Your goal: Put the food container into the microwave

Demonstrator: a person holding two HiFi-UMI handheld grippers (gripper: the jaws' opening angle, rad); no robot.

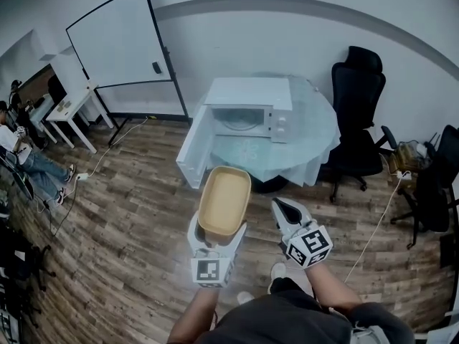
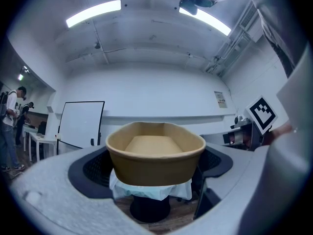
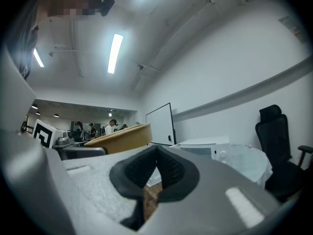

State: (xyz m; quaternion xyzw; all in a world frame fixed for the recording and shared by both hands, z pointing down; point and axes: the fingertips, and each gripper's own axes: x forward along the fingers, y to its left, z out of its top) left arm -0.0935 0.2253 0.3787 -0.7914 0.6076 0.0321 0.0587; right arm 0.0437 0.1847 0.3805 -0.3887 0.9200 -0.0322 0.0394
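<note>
Two tongs are seen above plank-patterned floor (image 1: 136, 213): the left gripper (image 1: 218, 236) is clamped, jaws wide, on the food container (image 1: 225, 199), a smooth tan oval tub with a rolled rim, held in the air well short of the microwave (image 1: 247, 110); on the right gripper (image 1: 285, 210) the ribbed black pads (image 3: 171, 168) are pressed together on nothing. The boxy white microwave is set on a round pale-covered table (image 1: 315, 131), its door (image 1: 192, 153) swung wide leftward, open floor before it.

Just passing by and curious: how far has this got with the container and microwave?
Done: the microwave has its door open. In hand: the left gripper holds the tan food container short of the table; the right gripper is shut, empty. Left: placing it inside.
</note>
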